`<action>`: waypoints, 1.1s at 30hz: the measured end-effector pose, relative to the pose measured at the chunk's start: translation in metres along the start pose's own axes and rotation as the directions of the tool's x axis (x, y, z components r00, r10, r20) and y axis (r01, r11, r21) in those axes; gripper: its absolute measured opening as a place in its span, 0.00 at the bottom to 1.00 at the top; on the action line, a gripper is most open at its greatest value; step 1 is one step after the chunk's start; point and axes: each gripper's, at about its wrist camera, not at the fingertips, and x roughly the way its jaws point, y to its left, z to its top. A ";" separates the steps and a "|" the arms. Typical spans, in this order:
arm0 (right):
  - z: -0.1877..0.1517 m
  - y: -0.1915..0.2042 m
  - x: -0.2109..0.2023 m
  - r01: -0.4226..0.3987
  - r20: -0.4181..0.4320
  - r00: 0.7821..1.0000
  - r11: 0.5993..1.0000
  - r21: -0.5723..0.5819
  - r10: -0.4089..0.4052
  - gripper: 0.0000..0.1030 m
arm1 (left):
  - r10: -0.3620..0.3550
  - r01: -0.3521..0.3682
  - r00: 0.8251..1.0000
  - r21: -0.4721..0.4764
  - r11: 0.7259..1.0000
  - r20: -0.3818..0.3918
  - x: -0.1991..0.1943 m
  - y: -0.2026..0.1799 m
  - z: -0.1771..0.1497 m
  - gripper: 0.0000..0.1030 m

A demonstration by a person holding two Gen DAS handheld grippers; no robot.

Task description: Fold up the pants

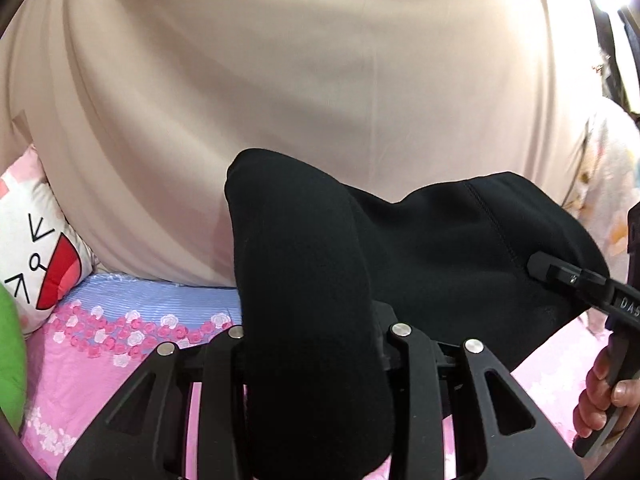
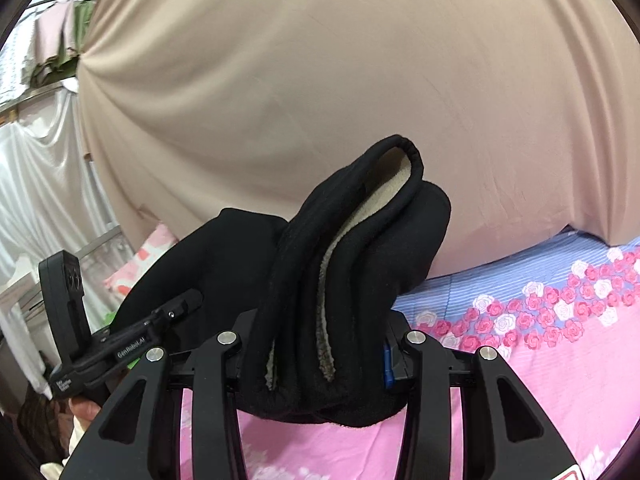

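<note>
Nearest each lens, black pants [image 1: 316, 320] fill the gap between the fingers. The left gripper [image 1: 316, 344] is clenched on a thick rolled bunch of the cloth, and the right gripper [image 2: 316, 344] pinches several stacked layers, where a pale fleecy lining [image 2: 394, 188] shows inside a rounded hem or waistband. Both grips sit on the garment's edges, probably so the 2 ends can be carried together for a fold. Between the grippers the pants sag in a dark span, lifted clear of the pink flowered bed sheet [image 2: 560, 380] below, so the cloth hangs free instead of dragging. At the right edge of the left view a hand [image 1: 604, 396] wraps the other tool's handle. Farther left lies a cartoon-face pillow [image 1: 40, 252]. Beyond everything hangs a beige curtain [image 2: 360, 80].
</note>
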 end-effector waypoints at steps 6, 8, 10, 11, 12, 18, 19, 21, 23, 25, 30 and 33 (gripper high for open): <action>-0.012 -0.043 0.050 0.022 -0.060 0.998 0.999 0.048 -0.020 0.39 | 0.010 -0.009 0.998 0.006 1.000 -0.066 0.061 0.005 -0.020 0.30; -0.021 -0.057 0.064 0.033 -0.087 0.996 0.997 0.067 -0.027 0.39 | 0.005 -0.004 0.996 0.011 1.000 -0.088 0.077 0.007 -0.030 0.30; -0.030 -0.069 0.077 0.046 -0.111 0.993 0.996 0.078 -0.037 0.39 | -0.001 0.002 0.993 0.013 1.000 -0.117 0.096 0.008 -0.041 0.30; -0.035 -0.074 0.083 0.051 -0.124 0.991 0.995 0.082 -0.041 0.39 | -0.003 0.004 0.991 0.011 1.000 -0.132 0.105 0.010 -0.046 0.30; -0.040 -0.081 0.091 0.059 -0.142 0.989 0.994 0.089 -0.046 0.39 | -0.005 0.006 0.989 0.006 1.000 -0.148 0.114 0.011 -0.053 0.30; -0.068 -0.109 0.125 0.085 -0.230 0.972 0.989 0.125 -0.055 0.39 | -0.012 0.007 0.973 -0.026 1.000 -0.231 0.150 0.019 -0.086 0.30; -0.072 -0.111 0.129 0.089 -0.243 0.968 0.988 0.126 -0.056 0.39 | -0.013 0.006 0.970 -0.031 0.999 -0.243 0.155 0.022 -0.090 0.30; -0.079 -0.116 0.134 0.097 -0.257 0.964 0.987 0.125 -0.063 0.39 | -0.011 0.002 0.966 -0.038 0.999 -0.257 0.160 0.026 -0.099 0.30; -0.084 -0.122 0.137 0.099 -0.267 0.962 0.986 0.132 -0.061 0.39 | -0.015 0.006 0.968 -0.039 0.999 -0.252 0.157 0.027 -0.103 0.31; -0.086 -0.125 0.139 0.101 -0.278 0.959 0.985 0.137 -0.060 0.39 | -0.013 0.004 0.968 -0.037 0.999 -0.250 0.157 0.029 -0.106 0.31; -0.096 -0.130 0.144 0.126 -0.318 0.945 0.981 0.148 -0.073 0.45 | 0.003 -0.013 0.962 -0.037 0.999 -0.271 0.155 0.023 -0.111 0.37; -0.100 -0.140 0.147 0.166 -0.377 0.922 0.967 0.194 -0.083 0.59 | 0.018 -0.039 0.953 -0.066 0.997 -0.303 0.162 0.035 -0.120 0.57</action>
